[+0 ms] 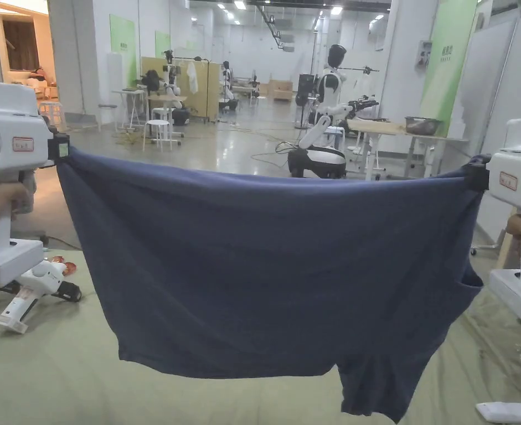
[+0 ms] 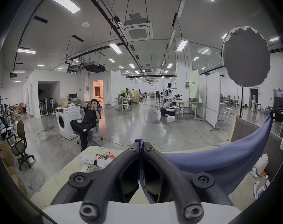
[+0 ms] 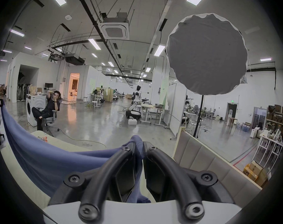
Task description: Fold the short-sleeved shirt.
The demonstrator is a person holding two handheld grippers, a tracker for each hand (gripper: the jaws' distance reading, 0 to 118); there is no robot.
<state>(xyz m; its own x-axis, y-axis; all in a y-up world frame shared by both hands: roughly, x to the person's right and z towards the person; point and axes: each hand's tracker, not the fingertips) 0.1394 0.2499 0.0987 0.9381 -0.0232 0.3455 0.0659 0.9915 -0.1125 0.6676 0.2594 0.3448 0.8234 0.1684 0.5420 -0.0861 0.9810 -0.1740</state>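
Both grippers' jaws pinch shirt aloft.

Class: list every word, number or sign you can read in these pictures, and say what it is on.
None is readable.
Left sticker: blurred.
Right sticker: blurred.
Green panel print: too small.
Green sign over door: too small.

Shirt spans gap between tools; spare device lies left below.
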